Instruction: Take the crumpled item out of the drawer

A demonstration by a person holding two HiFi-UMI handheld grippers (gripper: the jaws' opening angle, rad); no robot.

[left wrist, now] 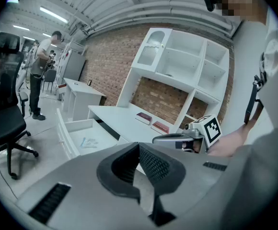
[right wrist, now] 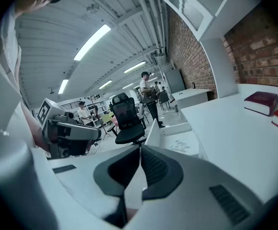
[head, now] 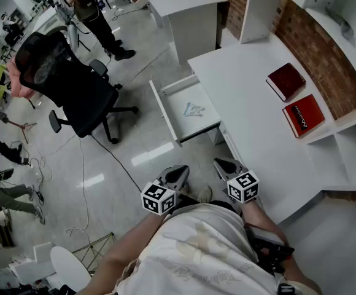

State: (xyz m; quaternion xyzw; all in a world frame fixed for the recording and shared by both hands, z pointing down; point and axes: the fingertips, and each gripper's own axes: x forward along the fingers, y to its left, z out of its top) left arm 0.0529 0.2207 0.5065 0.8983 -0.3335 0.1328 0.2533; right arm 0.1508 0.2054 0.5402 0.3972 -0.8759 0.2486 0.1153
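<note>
While both sit low against the person's torso, left gripper [head: 179,173] and right gripper [head: 223,164] have fingers [left wrist: 154,165] clenched together, nothing between them. Crumpled item [head: 194,110] lies in the open drawer [head: 164,110], well ahead of both pairs of fingers, untouched. Drawer projects from the white desk [head: 251,118].

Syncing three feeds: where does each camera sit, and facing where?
Head view: on the head, facing steeply down at the drawer; torso, left gripper, right gripper show.
Left gripper view: along its shut jaws toward the drawer; right gripper shows.
Right gripper view: along its shut jaws toward drawer, chair; left gripper shows.
Shared: the drawer, in all.
</note>
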